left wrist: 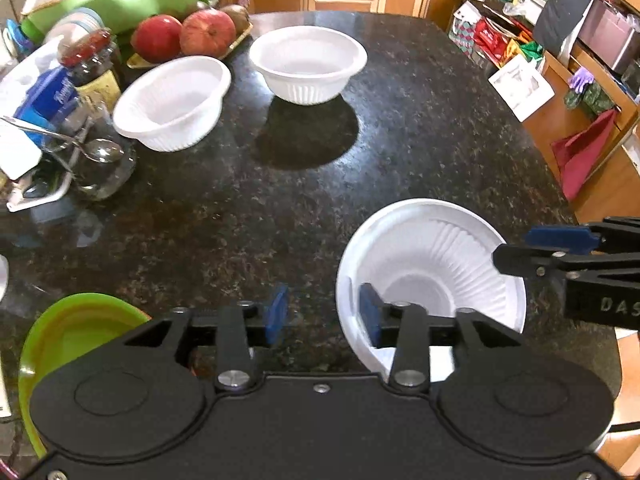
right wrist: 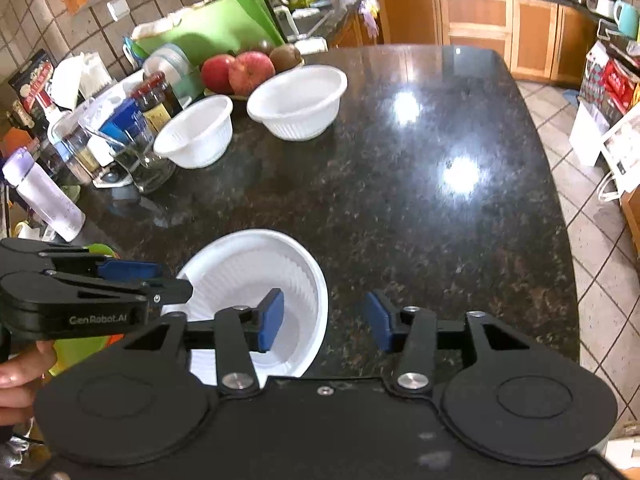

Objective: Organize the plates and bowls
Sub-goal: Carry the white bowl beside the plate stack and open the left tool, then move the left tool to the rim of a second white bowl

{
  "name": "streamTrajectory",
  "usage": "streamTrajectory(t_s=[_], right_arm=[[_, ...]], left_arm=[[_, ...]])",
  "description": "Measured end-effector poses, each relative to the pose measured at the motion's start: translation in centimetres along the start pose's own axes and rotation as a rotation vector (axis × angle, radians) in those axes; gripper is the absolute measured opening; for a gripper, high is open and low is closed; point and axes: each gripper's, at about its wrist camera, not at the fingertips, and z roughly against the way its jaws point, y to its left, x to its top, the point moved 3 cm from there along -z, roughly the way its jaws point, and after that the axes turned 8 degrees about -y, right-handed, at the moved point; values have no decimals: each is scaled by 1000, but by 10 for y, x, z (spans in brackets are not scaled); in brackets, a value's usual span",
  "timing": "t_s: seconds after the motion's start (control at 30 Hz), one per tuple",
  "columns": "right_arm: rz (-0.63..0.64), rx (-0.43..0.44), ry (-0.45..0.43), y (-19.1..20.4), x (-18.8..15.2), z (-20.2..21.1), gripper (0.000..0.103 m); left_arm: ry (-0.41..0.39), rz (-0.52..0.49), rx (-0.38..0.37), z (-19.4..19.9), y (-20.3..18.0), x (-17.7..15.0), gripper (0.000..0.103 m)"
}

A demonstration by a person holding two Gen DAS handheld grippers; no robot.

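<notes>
Both grippers stand about half open, holding nothing. The left gripper (left wrist: 323,314) straddles the near-left rim of a white ribbed disposable bowl (left wrist: 432,268) at lower right of its frame, pads clear. The right gripper (right wrist: 326,322) straddles the same bowl's right rim. Two more white bowls (left wrist: 174,102) (left wrist: 308,62) sit on the dark granite counter (left wrist: 420,128) at upper left, just beside red apples (left wrist: 182,36).

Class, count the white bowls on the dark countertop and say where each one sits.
3. A near bowl lies between the two grippers; a far-left bowl stands beside the jars; a far bowl stands by the apples. It may hold another bowl nested inside.
</notes>
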Motion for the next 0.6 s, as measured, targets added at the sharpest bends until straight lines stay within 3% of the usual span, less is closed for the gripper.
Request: streamTrajectory(t_s=[0.07, 0.2, 0.37, 0.6], right_arm=[[8, -9, -26, 0, 2, 5, 57], [16, -15, -58, -1, 6, 16, 64], [53, -36, -86, 2, 14, 27, 66], [63, -14, -112, 1, 52, 40, 78]], left_arm=[[-27, -3, 34, 5, 1, 0, 63], [-77, -15, 112, 12, 3, 2, 63], [-120, -59, 203, 20, 1, 7, 63], [-135, -113, 112, 44, 9, 39, 64]])
